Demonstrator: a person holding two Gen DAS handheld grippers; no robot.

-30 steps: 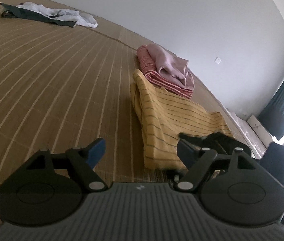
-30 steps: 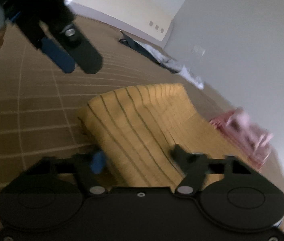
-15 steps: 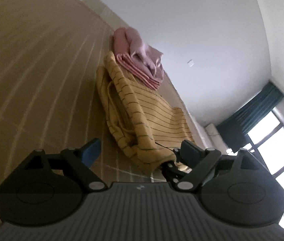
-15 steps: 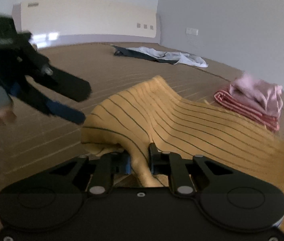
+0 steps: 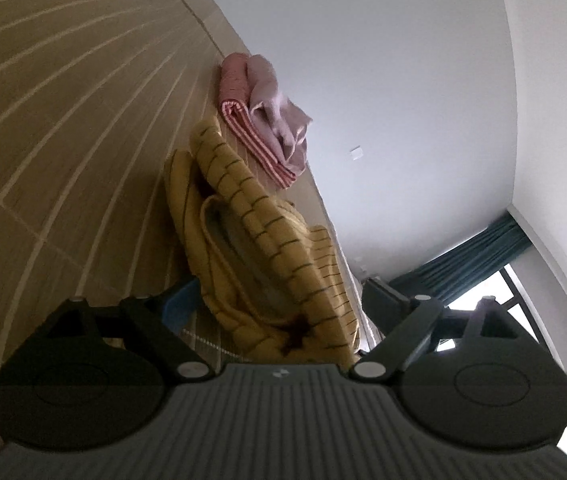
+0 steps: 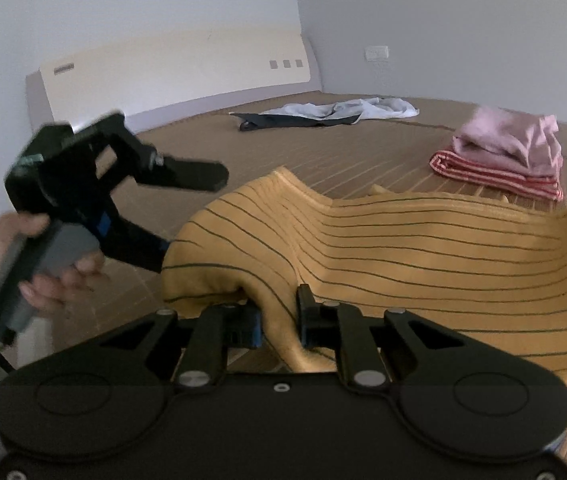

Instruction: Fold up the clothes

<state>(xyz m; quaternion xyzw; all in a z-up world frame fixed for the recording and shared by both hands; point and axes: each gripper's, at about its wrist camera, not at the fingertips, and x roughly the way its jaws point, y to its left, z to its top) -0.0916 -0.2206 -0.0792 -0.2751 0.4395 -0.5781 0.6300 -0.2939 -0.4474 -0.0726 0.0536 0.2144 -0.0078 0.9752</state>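
Striped woven mat (image 6: 343, 156), white walls. Yellow striped garment (image 6: 423, 248): centre-right of frame, long axis left-right. Right gripper (image 6: 279, 322) pinches its near edge; left gripper (image 6: 171, 208), spread, at its left end.

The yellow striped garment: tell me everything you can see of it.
The yellow striped garment is mustard-yellow soft knit-looking cloth with thin dark stripes. It is bunched and partly lifted off the woven mat, sagging toward the folded pink and red-striped stack. The right gripper is shut on a gathered edge. The left gripper is open, its fingers either side of another bunched part, not yet pinching.
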